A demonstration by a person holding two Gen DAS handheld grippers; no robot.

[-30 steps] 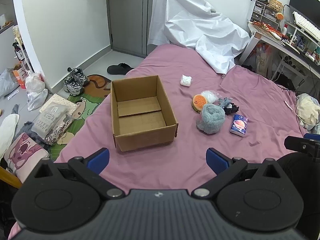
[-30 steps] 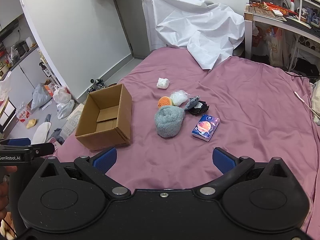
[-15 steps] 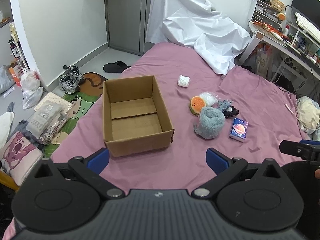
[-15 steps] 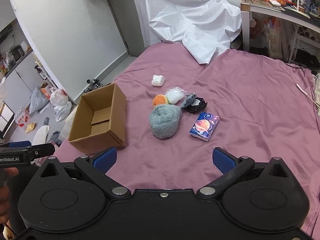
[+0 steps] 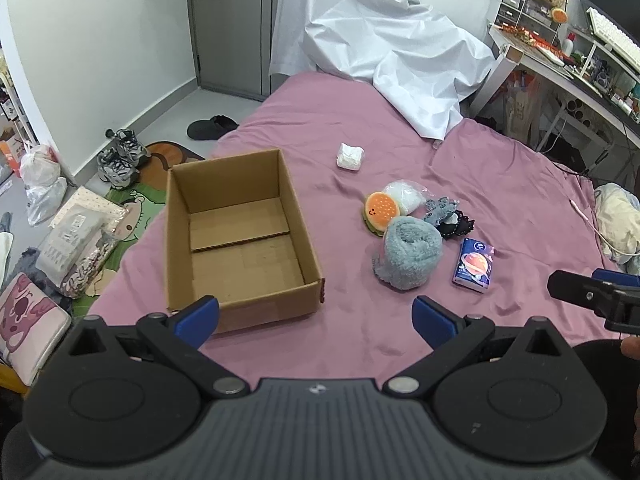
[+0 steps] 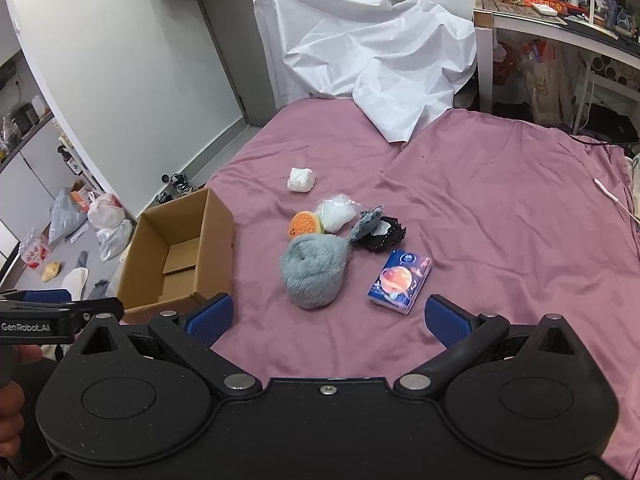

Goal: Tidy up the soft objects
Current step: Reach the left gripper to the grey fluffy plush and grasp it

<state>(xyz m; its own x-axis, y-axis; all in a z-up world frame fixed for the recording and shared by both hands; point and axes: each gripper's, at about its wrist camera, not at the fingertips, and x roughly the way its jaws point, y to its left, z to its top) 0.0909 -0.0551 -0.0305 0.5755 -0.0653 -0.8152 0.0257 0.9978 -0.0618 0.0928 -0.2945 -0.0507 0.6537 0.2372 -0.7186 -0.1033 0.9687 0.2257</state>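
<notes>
An empty cardboard box [image 5: 240, 236] [image 6: 180, 252] stands open on the pink bed sheet [image 5: 500, 200]. To its right lies a cluster: a grey-blue fluffy roll [image 5: 410, 252] [image 6: 314, 272], an orange burger plush [image 5: 380, 212] [image 6: 305, 224], a white bagged item [image 5: 404, 198] [image 6: 335, 214], grey and black fabric pieces [image 5: 450, 218] [image 6: 378, 232] and a tissue pack [image 5: 473, 266] [image 6: 401, 282]. A white wad [image 5: 350, 156] [image 6: 301, 180] lies farther back. My left gripper [image 5: 316, 316] is open near the box's front wall. My right gripper [image 6: 328, 316] is open, short of the fluffy roll and tissue pack.
A white sheet [image 5: 380, 48] covers something at the bed's far end. A cluttered desk [image 5: 560, 52] stands at the right. Shoes [image 5: 120, 156], bags and packages lie on the floor left of the bed. A cream bundle [image 5: 618, 220] sits at the right edge.
Both grippers have moved forward over the bed: box and cluster have shifted left and nearer in both views. Both stay open and nothing on the bed has moved.
</notes>
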